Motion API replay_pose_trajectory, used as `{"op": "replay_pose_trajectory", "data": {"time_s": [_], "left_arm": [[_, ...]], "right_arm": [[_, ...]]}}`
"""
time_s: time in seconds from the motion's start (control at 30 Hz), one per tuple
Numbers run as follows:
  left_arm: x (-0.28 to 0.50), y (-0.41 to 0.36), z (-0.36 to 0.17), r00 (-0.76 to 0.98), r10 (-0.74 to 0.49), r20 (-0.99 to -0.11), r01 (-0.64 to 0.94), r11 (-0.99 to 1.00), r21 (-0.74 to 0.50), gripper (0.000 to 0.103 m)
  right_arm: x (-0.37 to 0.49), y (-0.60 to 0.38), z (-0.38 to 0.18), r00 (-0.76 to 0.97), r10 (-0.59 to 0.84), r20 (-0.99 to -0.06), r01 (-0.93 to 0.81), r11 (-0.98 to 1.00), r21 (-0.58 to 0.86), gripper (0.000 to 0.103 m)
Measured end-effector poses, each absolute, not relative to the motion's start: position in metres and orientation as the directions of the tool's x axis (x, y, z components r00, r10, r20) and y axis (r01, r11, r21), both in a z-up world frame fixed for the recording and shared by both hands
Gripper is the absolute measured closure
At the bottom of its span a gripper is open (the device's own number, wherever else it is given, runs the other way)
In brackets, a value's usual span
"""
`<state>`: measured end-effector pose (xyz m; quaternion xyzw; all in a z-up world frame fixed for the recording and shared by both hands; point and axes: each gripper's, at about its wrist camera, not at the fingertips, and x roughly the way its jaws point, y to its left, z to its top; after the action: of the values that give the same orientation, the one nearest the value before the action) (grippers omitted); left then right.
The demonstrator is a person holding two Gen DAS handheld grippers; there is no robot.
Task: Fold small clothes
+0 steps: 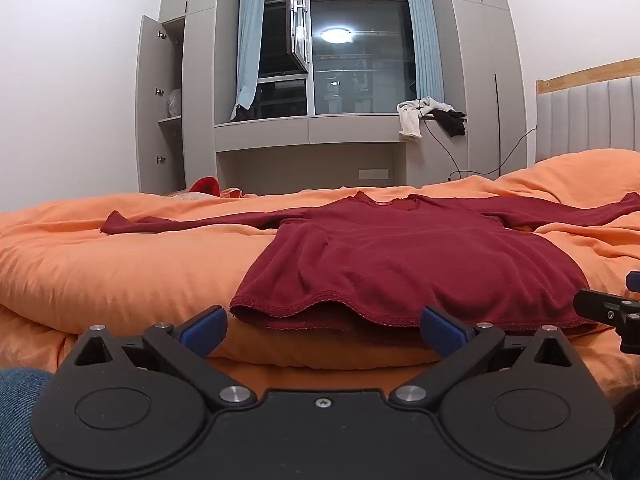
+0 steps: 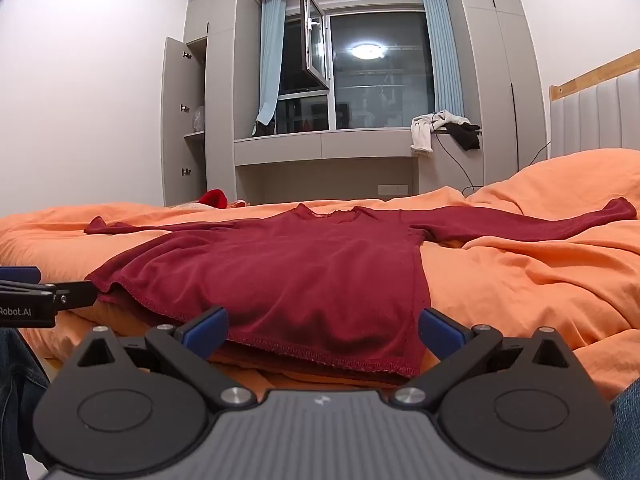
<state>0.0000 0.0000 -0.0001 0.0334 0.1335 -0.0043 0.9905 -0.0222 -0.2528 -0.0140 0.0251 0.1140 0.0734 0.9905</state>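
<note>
Lying flat on the orange duvet (image 1: 120, 272), the dark red long-sleeved top (image 1: 400, 264) is spread with sleeves out and hem nearest. Left gripper (image 1: 322, 330) and right gripper (image 2: 322, 330) are held jaws wide apart, nothing clamped, just short of the hem. Fabric judged light, limp, stretchy; best pinched at hem corners or sleeve cuffs.
</note>
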Motion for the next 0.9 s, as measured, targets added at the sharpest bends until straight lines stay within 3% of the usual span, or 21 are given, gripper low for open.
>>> {"op": "replay_pose_trajectory", "data": {"time_s": [0.9], "left_arm": [[0.0003, 0.0002, -0.0011, 0.963, 0.005, -0.269, 0.014, 0.998, 0.067, 0.0]], "right_arm": [[-0.0217, -0.2523, -0.0141, 0.962, 0.151, -0.228, -0.14, 0.988, 0.064, 0.0]]}}
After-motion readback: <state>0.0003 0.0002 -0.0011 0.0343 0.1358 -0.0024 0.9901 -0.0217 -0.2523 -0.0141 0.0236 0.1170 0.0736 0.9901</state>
